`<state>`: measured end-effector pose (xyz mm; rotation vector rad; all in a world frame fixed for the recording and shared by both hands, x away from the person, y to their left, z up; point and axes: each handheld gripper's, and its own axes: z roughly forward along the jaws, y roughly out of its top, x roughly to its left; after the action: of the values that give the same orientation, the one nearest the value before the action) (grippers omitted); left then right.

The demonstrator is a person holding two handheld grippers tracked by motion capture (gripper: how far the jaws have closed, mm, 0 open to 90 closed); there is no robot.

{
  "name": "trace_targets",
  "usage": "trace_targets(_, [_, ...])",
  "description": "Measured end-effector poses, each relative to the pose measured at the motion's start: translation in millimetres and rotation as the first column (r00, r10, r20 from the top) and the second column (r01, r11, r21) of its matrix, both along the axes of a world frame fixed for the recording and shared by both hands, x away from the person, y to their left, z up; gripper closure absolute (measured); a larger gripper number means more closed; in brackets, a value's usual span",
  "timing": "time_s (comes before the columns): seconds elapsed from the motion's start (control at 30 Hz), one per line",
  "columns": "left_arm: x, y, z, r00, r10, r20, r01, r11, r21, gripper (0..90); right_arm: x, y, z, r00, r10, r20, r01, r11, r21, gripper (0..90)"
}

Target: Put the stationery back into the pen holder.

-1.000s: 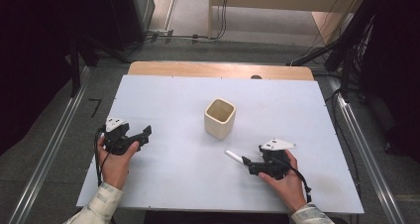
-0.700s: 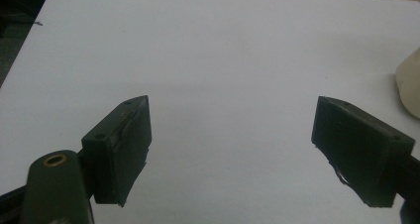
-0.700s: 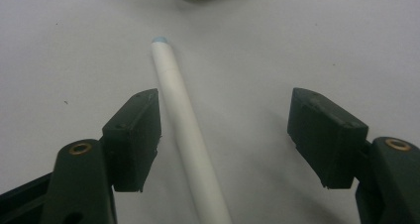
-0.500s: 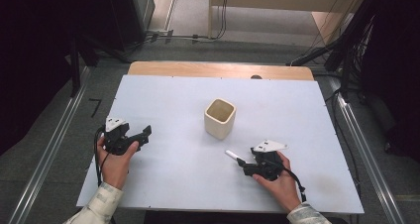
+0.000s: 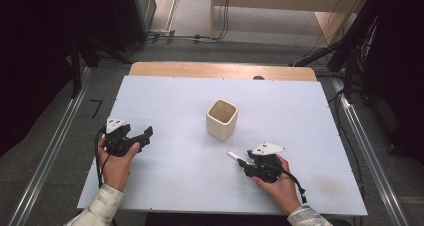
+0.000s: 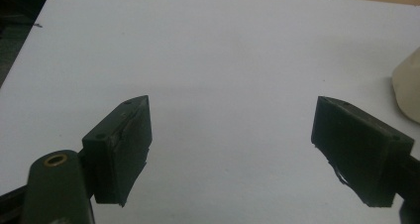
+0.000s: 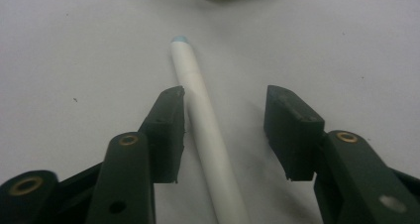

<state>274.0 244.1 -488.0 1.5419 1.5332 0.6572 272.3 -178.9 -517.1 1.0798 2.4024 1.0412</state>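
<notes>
The right gripper (image 7: 225, 130), jaws just closing, is set around a white pen (image 7: 208, 135) not yet clamped; the cup (image 5: 221, 119) beyond is unfilled, and the left gripper (image 6: 233, 149) is held wide apart.

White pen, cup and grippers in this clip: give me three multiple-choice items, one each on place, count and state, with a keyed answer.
1. Where does the white pen lie?
A. inside the cup
B. on the table between the right gripper's jaws
C. beside the left gripper

2. How many cups stand on the table?
A. one
B. two
C. three

3. How is the left gripper?
A. shut on the pen
B. shut on nothing
C. open over bare tabletop

Answers: 1 B, the right gripper straddles the pen, its jaws having just been closing, one side still apart. 2 A, a single cream cup stands mid-table. 3 C, its jaws stand wide with nothing between.
</notes>
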Motion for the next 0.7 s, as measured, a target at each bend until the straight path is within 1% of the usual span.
trace_targets(0.13, [0.2, -0.1, -0.2, 1.0000, -0.001, 0.000, 0.001, 1.0000, 0.001, 16.9, -0.3, 1.8, -0.6, 0.9999, 0.012, 0.010, -0.012, 1.000, -0.008, 54.8])
trace_targets(0.37, [0.2, -0.4, -0.3, 1.0000, -0.003, -0.001, 0.003, 1.0000, 0.001, 16.9, -0.7, 3.5, -0.9, 0.9996, 0.024, 0.014, -0.024, 1.000, -0.008, 71.2])
trace_targets(0.57, [0.3, -0.5, -0.3, 1.0000, -0.003, -0.002, 0.003, 1.0000, -0.001, 17.0, 0.5, 2.9, -0.8, 0.9995, 0.029, 0.011, -0.029, 1.000, -0.008, 75.8])
trace_targets(0.7, [0.1, -0.3, -0.2, 1.0000, -0.005, -0.003, 0.005, 1.0000, -0.002, 17.0, 0.8, 3.0, -0.7, 0.9994, 0.031, 0.013, -0.031, 0.999, -0.011, 76.2])
